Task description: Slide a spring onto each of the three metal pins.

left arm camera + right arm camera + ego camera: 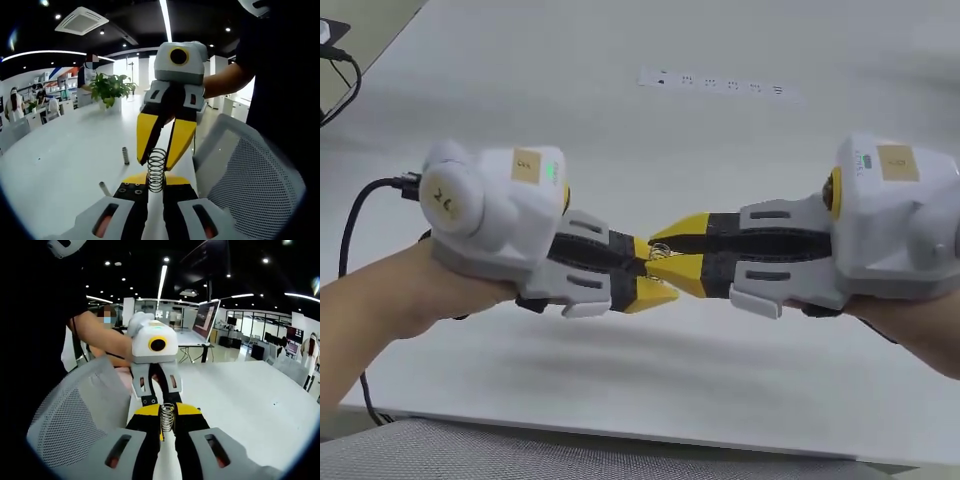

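Observation:
In the head view my two grippers meet tip to tip above the white table (pixel 650 120). A steel coil spring (pixel 660 251) (pixel 156 169) (pixel 167 417) sits between them. My right gripper (pixel 672 254) (pixel 159 161) (pixel 168 421) is shut on the spring, one yellow finger on each side of it. My left gripper (pixel 650 275) (pixel 155 192) (pixel 162 401) has its jaws nearly together at the spring's near end, shut on what seems to be a thin metal pin hidden inside the coils. Two other metal pins (pixel 125 155) (pixel 104 188) rest on the table to the left.
A white power strip (pixel 720 84) lies far back on the table. A black cable (pixel 355 230) trails from the left gripper over the near left edge. A mesh chair back (pixel 245 170) (pixel 75 415) is close to the table edge. People and a potted plant (pixel 112 87) are far off.

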Action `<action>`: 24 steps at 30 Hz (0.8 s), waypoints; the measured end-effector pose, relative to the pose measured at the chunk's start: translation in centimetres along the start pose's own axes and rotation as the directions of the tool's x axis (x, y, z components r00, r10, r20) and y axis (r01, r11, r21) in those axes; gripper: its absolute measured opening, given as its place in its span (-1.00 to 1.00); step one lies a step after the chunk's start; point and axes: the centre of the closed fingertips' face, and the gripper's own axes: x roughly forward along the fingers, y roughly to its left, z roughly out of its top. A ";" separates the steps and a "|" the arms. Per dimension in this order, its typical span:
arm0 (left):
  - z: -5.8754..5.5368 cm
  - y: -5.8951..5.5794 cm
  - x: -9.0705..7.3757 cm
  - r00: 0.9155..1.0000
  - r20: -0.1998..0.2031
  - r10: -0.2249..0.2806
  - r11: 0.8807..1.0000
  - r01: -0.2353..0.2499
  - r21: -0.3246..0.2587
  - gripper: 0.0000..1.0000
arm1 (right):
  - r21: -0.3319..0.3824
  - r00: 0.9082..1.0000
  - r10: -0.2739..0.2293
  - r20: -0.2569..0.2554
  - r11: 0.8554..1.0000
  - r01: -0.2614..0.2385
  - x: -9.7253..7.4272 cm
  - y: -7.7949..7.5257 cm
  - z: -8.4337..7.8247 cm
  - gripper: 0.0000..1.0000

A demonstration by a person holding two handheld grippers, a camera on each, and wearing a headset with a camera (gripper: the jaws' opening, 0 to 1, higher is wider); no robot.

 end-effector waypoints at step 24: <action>0.9 0.1 -0.4 0.998 0.060 0.019 0.996 -0.014 -0.093 -0.95 | -0.039 1.000 -0.006 -0.001 0.999 0.006 -0.1 -0.2 0.9 -0.88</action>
